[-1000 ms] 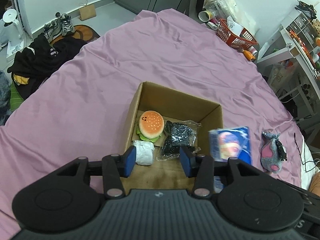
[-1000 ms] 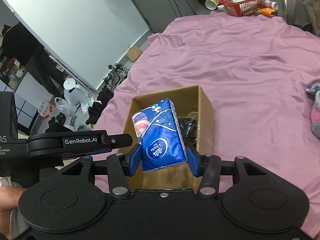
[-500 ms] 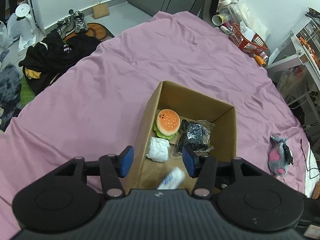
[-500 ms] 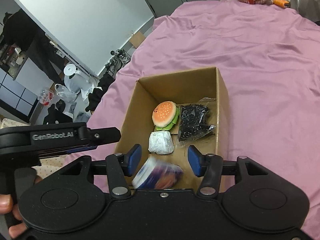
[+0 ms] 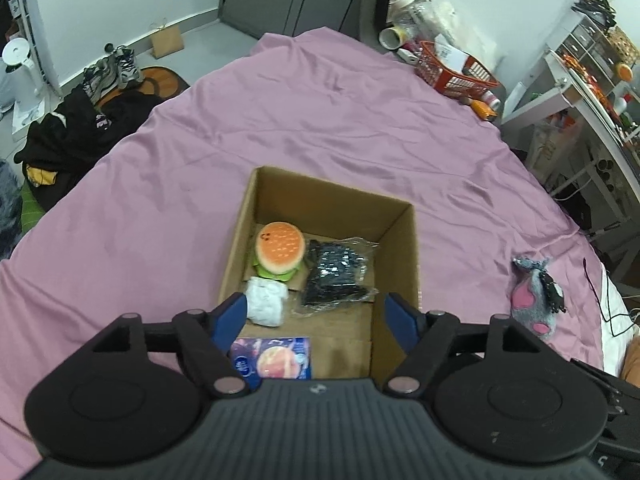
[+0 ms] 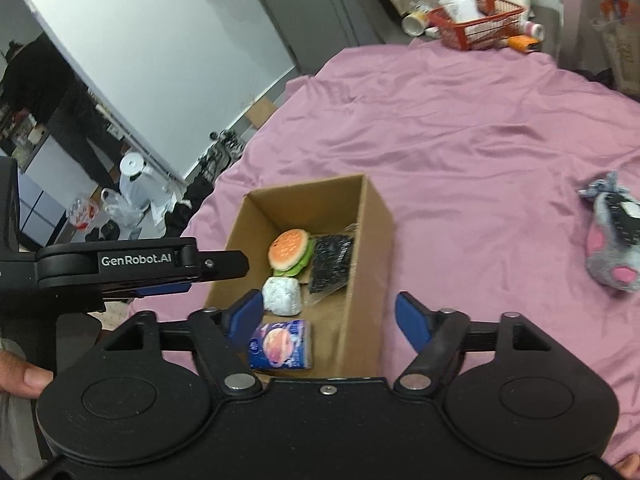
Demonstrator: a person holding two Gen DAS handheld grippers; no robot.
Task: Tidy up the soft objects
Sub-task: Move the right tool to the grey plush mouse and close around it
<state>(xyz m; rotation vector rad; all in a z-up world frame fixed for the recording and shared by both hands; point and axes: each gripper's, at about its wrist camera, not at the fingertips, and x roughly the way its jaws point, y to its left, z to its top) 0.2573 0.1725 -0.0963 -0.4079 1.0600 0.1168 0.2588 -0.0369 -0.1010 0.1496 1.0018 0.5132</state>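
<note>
Four soft items in box (image 5: 400,256); both claws spread, empty

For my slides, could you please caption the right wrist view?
Open right gripper above cardboard box holding tissue pack; plush mouse outside.

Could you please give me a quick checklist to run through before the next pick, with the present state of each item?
1. Right gripper open and empty: ok.
2. Left gripper open and empty: ok.
3. Tissue pack lying inside the box, clear of both grippers: ok.
4. Burger, white bundle and black bag in the box: ok.
5. Grey plush on the sheet, outside the box, nothing on it: ok as next target.
6. Room in the box for the plush: cannot tell, though bare floor shows along the right wall.
</note>
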